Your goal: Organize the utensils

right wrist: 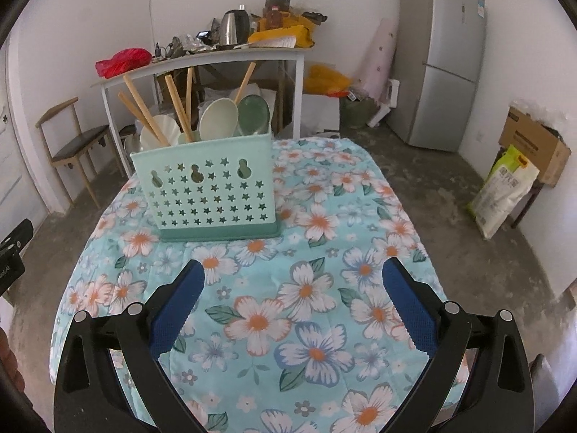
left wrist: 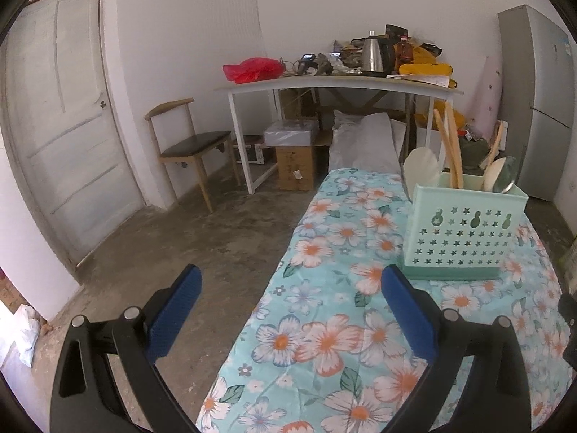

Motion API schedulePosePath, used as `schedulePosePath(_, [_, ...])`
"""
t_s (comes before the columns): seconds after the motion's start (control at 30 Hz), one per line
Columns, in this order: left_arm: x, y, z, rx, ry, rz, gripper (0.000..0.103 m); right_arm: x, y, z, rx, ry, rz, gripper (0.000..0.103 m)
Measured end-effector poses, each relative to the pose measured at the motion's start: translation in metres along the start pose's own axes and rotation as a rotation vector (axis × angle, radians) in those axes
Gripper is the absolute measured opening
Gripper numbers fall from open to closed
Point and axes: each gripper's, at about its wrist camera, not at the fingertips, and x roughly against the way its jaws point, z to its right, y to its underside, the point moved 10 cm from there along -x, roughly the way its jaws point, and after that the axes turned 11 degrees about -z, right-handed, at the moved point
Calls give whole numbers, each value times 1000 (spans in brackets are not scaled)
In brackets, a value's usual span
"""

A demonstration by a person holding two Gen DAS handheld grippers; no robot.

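Note:
A mint-green utensil basket [right wrist: 209, 191] with star-shaped holes stands upright on the floral tablecloth [right wrist: 306, 299]. Wooden-handled utensils [right wrist: 176, 108], a cream spoon [right wrist: 218, 113] and a green spoon [right wrist: 254, 113] stick up out of it. The left wrist view has the same basket [left wrist: 465, 231] to the right, with its utensils [left wrist: 450, 144] standing in it. My right gripper [right wrist: 294, 303] hangs open over the cloth, short of the basket, with nothing between its blue pads. My left gripper [left wrist: 290, 310] is open too, over the table's left edge, holding nothing.
A white side table [right wrist: 202, 59] crowded with a kettle [right wrist: 234, 27], a red bag and clutter stands behind. A wooden chair [left wrist: 187, 144] is on the left, a grey fridge [right wrist: 440, 57] on the right, and boxes and a sack [right wrist: 505, 187] sit on the concrete floor.

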Motion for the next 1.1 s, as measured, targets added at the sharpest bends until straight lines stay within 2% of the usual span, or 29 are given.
schedulePosePath(0.6, [-7, 5, 1, -15, 4, -51, 97, 4, -4, -3, 15, 8, 11, 95])
schedulePosePath(1.1, [-7, 5, -1, -10, -1, -49, 97, 7, -6, -3, 13, 11, 14, 95])
